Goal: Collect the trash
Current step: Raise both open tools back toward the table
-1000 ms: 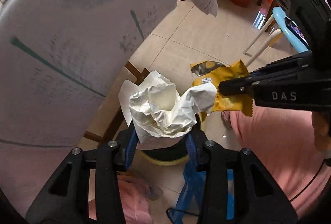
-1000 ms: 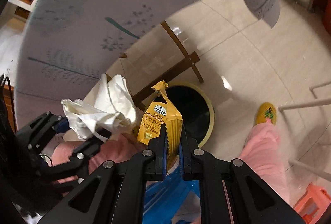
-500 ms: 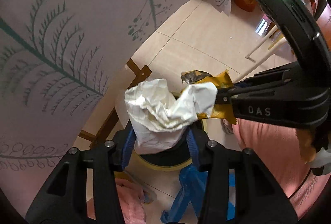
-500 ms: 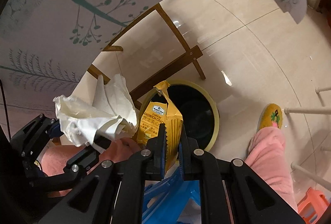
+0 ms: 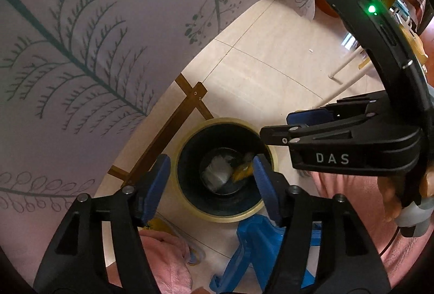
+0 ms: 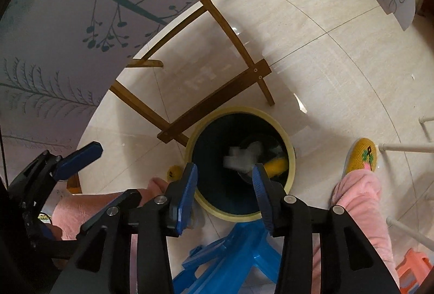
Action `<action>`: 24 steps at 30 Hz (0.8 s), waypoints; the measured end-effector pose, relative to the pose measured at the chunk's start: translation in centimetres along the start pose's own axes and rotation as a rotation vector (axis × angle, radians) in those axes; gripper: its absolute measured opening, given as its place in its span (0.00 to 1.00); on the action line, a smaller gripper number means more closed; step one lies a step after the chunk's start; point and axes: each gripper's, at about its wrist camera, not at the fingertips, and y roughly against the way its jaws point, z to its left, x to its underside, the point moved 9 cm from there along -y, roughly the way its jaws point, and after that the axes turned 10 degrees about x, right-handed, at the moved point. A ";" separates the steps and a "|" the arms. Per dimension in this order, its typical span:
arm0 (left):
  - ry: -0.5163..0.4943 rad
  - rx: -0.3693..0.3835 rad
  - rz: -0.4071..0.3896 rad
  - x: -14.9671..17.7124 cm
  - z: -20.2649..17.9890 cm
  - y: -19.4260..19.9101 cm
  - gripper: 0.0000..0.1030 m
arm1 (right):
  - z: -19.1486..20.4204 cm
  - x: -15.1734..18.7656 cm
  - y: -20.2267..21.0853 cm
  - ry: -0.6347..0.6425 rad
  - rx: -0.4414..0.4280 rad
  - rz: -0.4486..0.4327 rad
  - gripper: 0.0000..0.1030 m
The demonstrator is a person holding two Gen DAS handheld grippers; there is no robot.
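Observation:
A round bin [image 5: 190, 208] with a pale yellow rim and dark inside stands on the tiled floor, also in the right wrist view [image 6: 291, 158]. Inside lie the crumpled white paper [image 5: 217, 174] [image 6: 241, 158] and the yellow snack wrapper [image 5: 241, 172] [image 6: 276, 166]. My left gripper [image 5: 211, 177] is open and empty above the bin. My right gripper [image 6: 223, 185] is open and empty above the bin too; it shows from the side in the left wrist view [image 5: 274, 131].
A tablecloth with leaf print [image 5: 81, 63] hangs at the left. Wooden table legs [image 6: 217, 101] stand beside the bin. A blue plastic stool [image 6: 230, 258] is below the grippers. The person's pink trouser leg and yellow slipper [image 6: 362, 158] are at the right.
Both grippers opened and dropped their loads: the white paper and the yellow wrapper have fallen into the bin. Both grippers moved nearer over the bin.

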 end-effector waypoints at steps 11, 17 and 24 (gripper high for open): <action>0.013 0.009 -0.041 -1.3 0.4 2.5 0.72 | -0.4 -0.2 1.0 -0.006 0.020 -0.001 0.42; 0.040 0.033 -0.058 -1.6 0.2 5.9 0.72 | -0.6 0.1 3.2 -0.001 0.041 -0.014 0.42; 0.039 0.019 -0.132 -2.4 -0.3 11.9 0.72 | 0.5 1.2 8.6 0.041 0.076 -0.049 0.52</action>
